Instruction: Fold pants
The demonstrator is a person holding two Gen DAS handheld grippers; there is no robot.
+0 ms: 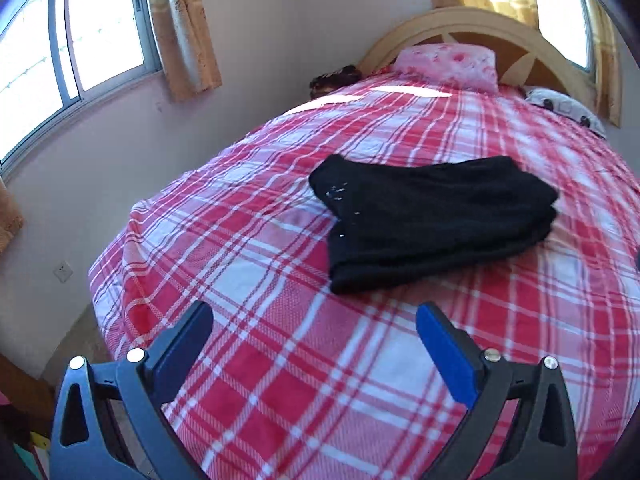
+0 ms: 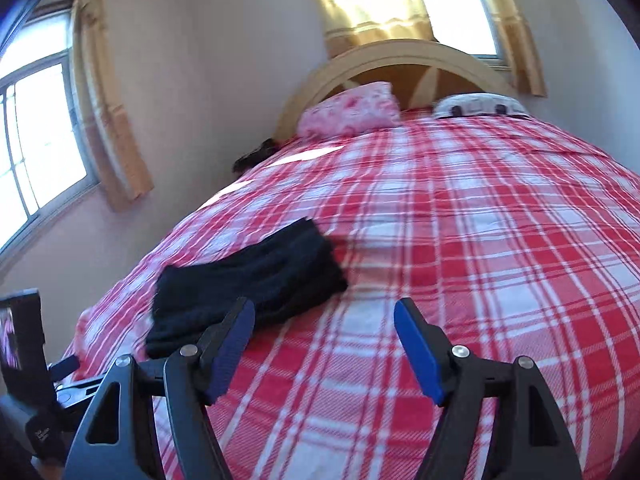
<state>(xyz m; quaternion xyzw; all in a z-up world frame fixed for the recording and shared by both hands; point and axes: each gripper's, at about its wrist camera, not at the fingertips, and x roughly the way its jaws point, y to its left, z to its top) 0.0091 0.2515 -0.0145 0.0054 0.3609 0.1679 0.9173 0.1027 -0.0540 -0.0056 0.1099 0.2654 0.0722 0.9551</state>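
In the left wrist view, we see our left gripper (image 1: 314,316) with its two blue-padded fingers (image 1: 448,356) spread wide apart and holding nothing, hovering over the red-and-white plaid bedspread (image 1: 280,360). The black pants (image 1: 432,224) are our landmark: they lie folded into a thick, layered bundle on the bedspread, ahead of the gripper and well apart from it. Small white specks show on the upper left part of the pants. Beyond the pants, at the head of the bed, a pink pillow (image 1: 452,62) leans against the curved wooden headboard (image 1: 460,20), and a white pillow with dark prints (image 1: 568,110) sits to the right of it. Left of the pants, past the bed's edge, we see a window (image 1: 60,52) with a tan curtain (image 1: 184,28), and a wall socket (image 1: 63,270) low on the wall.

In the right wrist view, our right gripper (image 2: 324,314) is likewise spread open and empty. Here the pants (image 2: 256,280) lie to the left of the gripper; the left finger's tip (image 2: 236,332) overlaps their near edge in the picture, though we cannot tell whether it touches. This view alone shows a dark device with a small screen (image 2: 20,336) to the left of the pants, off the bed's edge. The white specks and the socket do not appear here.
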